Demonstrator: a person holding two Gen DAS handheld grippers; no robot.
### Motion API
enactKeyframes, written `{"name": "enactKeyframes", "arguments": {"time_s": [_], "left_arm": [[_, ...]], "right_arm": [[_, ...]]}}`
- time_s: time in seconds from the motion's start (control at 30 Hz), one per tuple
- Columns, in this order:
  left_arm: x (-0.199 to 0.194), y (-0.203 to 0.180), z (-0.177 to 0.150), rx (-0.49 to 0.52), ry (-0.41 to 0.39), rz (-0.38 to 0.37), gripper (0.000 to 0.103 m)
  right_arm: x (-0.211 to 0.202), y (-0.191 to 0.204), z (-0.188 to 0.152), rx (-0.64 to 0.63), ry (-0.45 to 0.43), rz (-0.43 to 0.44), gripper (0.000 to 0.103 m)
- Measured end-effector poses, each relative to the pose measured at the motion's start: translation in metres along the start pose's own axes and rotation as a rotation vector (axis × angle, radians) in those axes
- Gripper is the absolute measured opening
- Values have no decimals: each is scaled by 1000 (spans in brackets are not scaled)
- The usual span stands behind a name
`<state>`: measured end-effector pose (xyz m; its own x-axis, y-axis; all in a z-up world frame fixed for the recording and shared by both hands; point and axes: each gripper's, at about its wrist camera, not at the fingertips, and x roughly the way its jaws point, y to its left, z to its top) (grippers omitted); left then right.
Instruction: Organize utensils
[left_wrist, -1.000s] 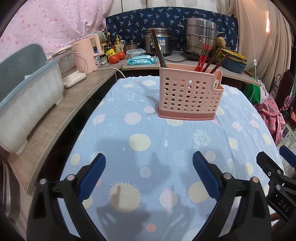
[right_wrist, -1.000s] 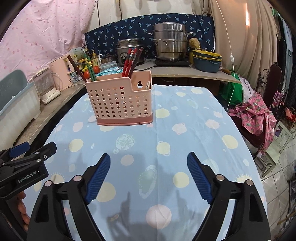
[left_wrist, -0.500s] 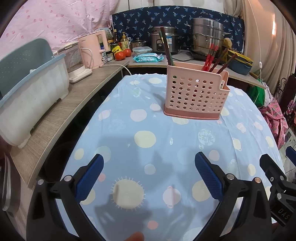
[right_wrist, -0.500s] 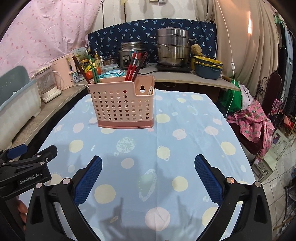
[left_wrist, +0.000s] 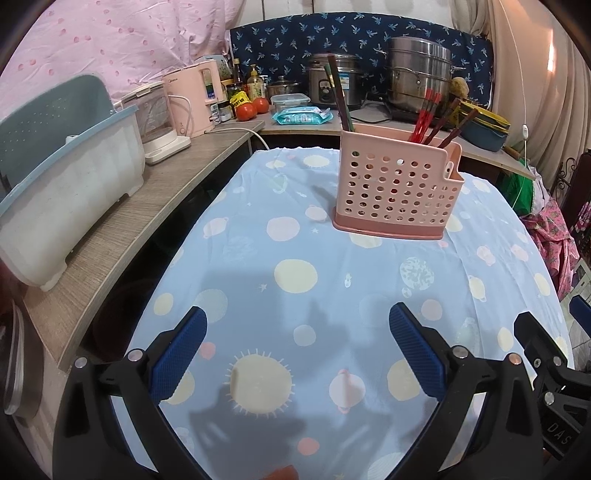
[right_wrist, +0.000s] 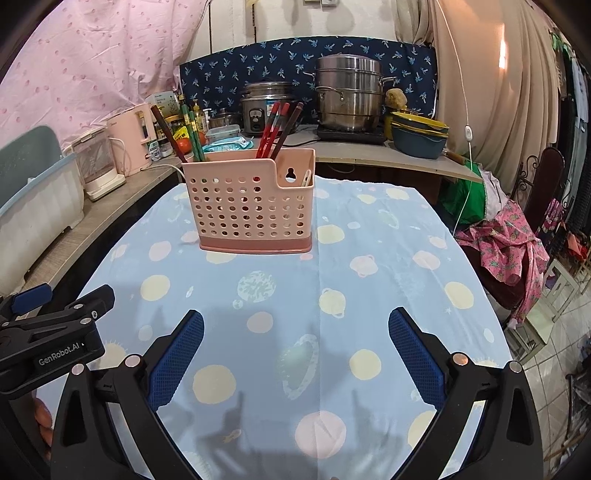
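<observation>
- Left wrist view: low over table, faces pink utensil holder (left_wrist: 397, 192) from its near left, well apart.
- Right wrist view: same holder (right_wrist: 251, 203), from near right.
- Shared: holder, tablecloth (left_wrist: 295, 273), rear counter.

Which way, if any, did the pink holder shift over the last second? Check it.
No. The pink holder still overlaps the same yellow dot on the tablecloth; only the camera view shifted.

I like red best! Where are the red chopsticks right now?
The red chopsticks stand upright in the pink holder on the blue tablecloth, in the middle of the right wrist view, next to brown chopsticks.
</observation>
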<state>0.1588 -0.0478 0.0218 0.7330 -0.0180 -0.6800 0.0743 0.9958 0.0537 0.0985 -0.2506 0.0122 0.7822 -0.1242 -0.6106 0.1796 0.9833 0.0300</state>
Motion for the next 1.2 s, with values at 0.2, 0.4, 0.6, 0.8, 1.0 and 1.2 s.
{"name": "enactKeyframes", "arguments": {"time_s": [0.2,0.4,0.6,0.8,1.0,1.2], "left_arm": [[-1,3,-1,-8,0,18,95],[-2,4,-2,-16,3,32,95],[-2,4,-2,-14,2,34,95],[-2,4,-2,-13,2,35,95],[-3,5,-2,-17,0,41,95],[-4,4,-3,-13,-4,41,95]], "right_arm": [[0,1,-1,-1,-2,-1,96],[0,3,-1,-3,5,3,96],[0,6,-2,-4,4,3,96],[0,5,-2,-2,3,3,96],[0,5,-2,0,4,2,96],[0,5,-2,2,5,5,96]]}}
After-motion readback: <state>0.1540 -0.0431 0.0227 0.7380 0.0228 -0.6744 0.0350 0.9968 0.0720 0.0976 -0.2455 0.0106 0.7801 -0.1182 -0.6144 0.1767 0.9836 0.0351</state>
